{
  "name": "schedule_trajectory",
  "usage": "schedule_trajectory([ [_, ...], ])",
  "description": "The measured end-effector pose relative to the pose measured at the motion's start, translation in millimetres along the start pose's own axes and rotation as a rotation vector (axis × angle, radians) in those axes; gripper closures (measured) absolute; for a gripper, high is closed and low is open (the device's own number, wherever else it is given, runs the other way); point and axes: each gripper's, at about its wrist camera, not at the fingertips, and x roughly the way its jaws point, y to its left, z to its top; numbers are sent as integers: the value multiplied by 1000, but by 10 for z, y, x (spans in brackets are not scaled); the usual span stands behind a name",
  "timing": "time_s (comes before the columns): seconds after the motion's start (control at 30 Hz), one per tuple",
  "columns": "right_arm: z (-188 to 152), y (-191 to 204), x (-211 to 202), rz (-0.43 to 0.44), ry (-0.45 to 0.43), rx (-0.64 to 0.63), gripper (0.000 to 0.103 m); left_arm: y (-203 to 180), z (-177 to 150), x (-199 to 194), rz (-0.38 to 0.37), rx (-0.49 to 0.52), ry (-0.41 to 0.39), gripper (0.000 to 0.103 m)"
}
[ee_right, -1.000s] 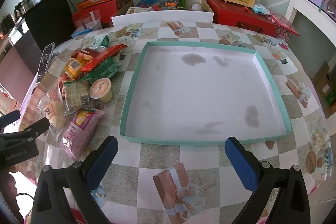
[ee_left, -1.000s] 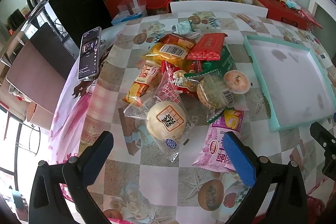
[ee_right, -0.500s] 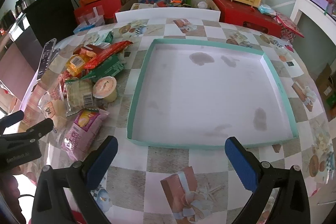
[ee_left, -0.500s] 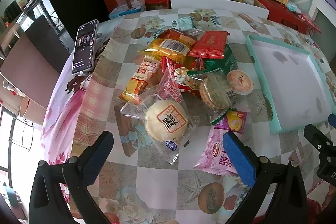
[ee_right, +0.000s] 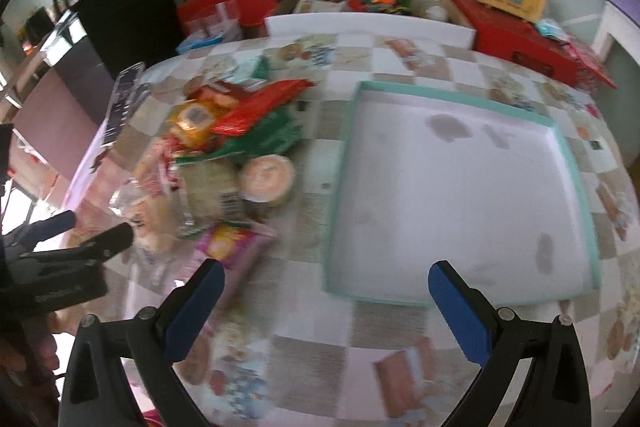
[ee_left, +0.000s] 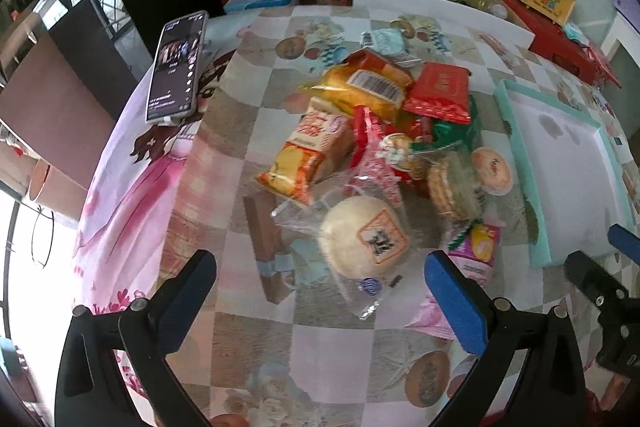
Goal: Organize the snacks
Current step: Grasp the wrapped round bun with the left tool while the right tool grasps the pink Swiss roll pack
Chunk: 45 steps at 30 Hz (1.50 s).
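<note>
Two grippers hang over a table (ee_left: 320, 351) draped in a checkered, picture-printed cloth. Largest on it is the shallow teal-rimmed tray (ee_right: 568, 163), its white floor stained in spots. Left of the tray lies the snack pile (ee_left: 384, 147): a yellow bread bag (ee_left: 360, 89), a red packet (ee_left: 440, 93) leaning toward the tray, an orange-and-white cake packet (ee_left: 308, 151), a round white bun in clear wrap (ee_left: 366, 235), a pink packet (ee_left: 474, 259), a jelly cup (ee_left: 492, 171) nearest the tray. A phone (ee_left: 176, 67) lies well beyond the pile, far from the tray. The left gripper (ee_left: 320, 291) hovers near the bun, fingers spread wide, holding nothing. The right gripper (ee_right: 326, 303) hangs spread and empty by the tray's near-left corner.
</note>
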Motion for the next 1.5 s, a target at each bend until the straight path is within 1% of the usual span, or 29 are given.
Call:
schedule_trajectory([
  [0.13,53,204,152,56,47,-15,0,126,15,63,-5,-21,32,0],
  [0.2,56,311,215,58,60,-32,0,176,29,96,-15,-41,46,0],
  [0.33,42,473,345,61,89,-64,0,263,55,167,-64,-95,69,0],
  [0.4,28,533,415,61,108,-72,0,271,72,200,-72,-107,78,0],
  [0.53,31,579,547,52,140,-73,0,202,112,270,-101,-110,95,0],
  [0.7,-3,649,709,43,172,-84,0,70,173,409,-113,-109,122,0],
  [0.93,-37,699,890,39,207,-85,0,-25,208,647,-101,-121,166,0],
  [1.07,-64,751,980,29,226,-99,0,-39,227,705,-100,-123,169,1],
  [1.2,-119,797,1037,9,228,-120,0,-42,235,758,-108,-131,177,8],
  [1.23,-123,822,1052,5,228,-122,0,-45,235,765,-111,-132,180,9],
  [1.3,-134,835,1056,-3,228,-120,0,-46,235,769,-117,-129,183,14],
  [1.37,-139,841,1061,-8,233,-114,0,-47,214,760,-120,-127,184,17],
  [1.43,-119,806,1083,-13,241,-102,1,-46,181,748,-128,-125,184,24],
  [1.5,-113,751,1074,-17,244,-87,9,-88,146,705,-146,-128,191,35],
])
